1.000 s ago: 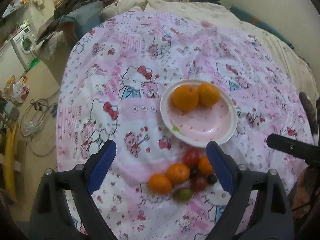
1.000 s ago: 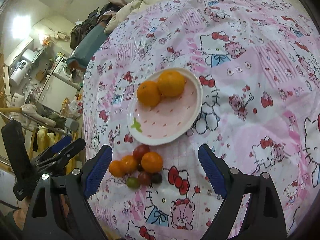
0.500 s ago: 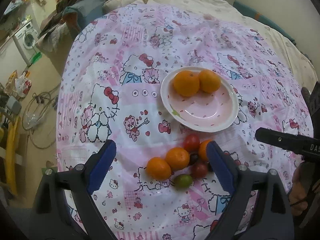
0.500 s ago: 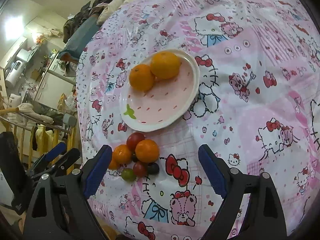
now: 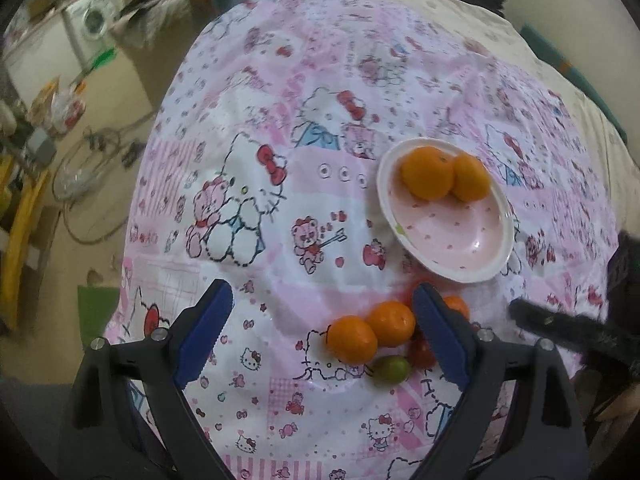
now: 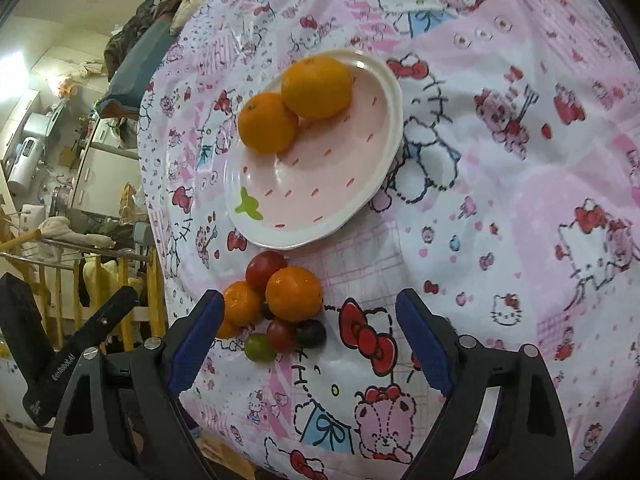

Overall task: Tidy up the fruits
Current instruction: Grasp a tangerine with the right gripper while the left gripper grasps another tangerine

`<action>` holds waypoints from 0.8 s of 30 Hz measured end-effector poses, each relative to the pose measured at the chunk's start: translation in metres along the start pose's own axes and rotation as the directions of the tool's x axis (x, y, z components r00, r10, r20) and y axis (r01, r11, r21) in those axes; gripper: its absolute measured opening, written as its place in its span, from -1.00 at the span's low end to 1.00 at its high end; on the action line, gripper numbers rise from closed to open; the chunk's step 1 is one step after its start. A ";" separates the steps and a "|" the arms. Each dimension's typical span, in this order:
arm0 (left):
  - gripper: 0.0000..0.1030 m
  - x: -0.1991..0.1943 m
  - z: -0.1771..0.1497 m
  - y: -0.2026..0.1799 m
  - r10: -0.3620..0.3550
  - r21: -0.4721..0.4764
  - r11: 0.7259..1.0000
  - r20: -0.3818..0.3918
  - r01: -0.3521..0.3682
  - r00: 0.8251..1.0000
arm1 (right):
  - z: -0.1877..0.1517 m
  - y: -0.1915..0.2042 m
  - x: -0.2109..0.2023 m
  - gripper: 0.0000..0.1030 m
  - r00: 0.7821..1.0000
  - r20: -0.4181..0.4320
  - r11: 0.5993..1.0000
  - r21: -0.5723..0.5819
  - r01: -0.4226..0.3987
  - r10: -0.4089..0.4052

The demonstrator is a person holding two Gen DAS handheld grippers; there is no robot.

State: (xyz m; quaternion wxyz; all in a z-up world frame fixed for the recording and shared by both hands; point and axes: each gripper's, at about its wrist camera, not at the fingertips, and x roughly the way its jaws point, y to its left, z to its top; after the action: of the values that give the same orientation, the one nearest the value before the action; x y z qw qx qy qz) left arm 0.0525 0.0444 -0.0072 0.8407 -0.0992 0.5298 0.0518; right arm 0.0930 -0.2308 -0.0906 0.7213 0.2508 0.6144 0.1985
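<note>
Here the right gripper hangs with its jaws spread wide and nothing between them, and the pile of loose fruit lies just ahead of its left finger, partly inside the gap. The nearest piece, an orange mandarin, sits a little left of the gripper's centre line; beyond the pile, further ahead, stands the pink plate with two mandarins already on it. The left gripper is likewise released and empty, and from it the same pile lies off to the right, against and partly behind its right finger. The right gripper therefore looks better lined up for the pick, needing only a small shift leftward and down.
</note>
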 end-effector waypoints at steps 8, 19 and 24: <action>0.74 0.005 0.003 0.011 -0.025 -0.055 0.998 -0.037 0.023 0.999 | -0.003 0.012 0.037 0.19 0.995 -0.097 0.999 -0.040 0.014 -0.017; 0.74 0.009 0.002 0.007 -0.025 -0.044 0.999 -0.054 0.022 0.998 | -0.003 0.019 0.064 -0.02 0.991 -0.122 0.993 -0.106 0.049 -0.062; 0.74 0.017 0.001 0.007 -0.009 -0.032 0.999 -0.070 0.007 0.998 | -0.003 0.022 0.059 -0.16 0.993 -0.103 0.991 -0.127 0.037 -0.051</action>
State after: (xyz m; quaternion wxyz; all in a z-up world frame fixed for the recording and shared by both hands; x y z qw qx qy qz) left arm 0.0590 0.0508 -0.0226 0.8202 -0.1162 0.5576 0.0532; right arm 0.1003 -0.1782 -0.1240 0.7060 0.1806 0.6437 0.2336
